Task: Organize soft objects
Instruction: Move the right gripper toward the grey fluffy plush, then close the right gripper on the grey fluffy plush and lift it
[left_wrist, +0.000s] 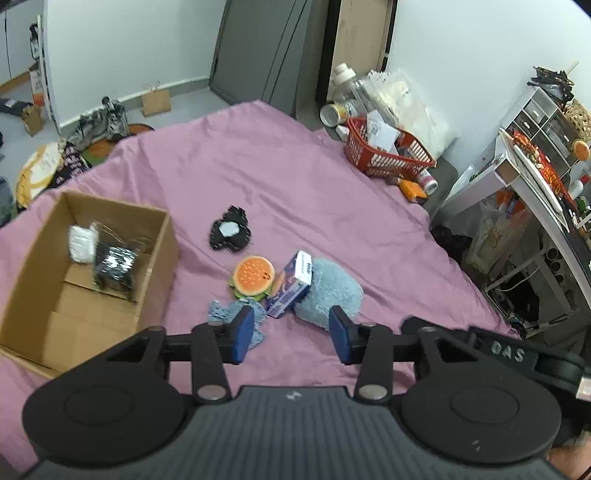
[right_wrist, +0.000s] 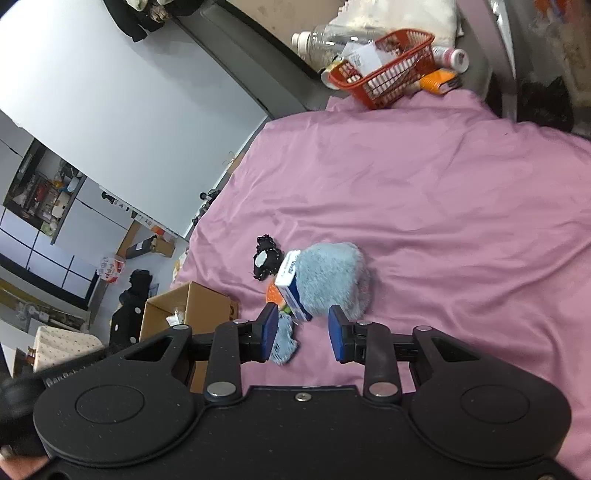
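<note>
Both claws wide open & empty, left gripper (left_wrist: 291, 334) and right gripper (right_wrist: 303, 332) hovering nr blue plush (left_wrist: 330, 291); pick step, likely nxt: close on it, carry to cardboard box (left_wrist: 155, 258).

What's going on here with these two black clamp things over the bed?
A person holds a two-finger gripper in each hand, tidying soft things off a pink bedsheet into a cardboard box. Both the left gripper and right gripper are open and holding nothing. A fluffy blue plush, a burger toy, a small carton and a black fabric piece lie on the sheet. The box already holds a dark packet and something white.
</note>
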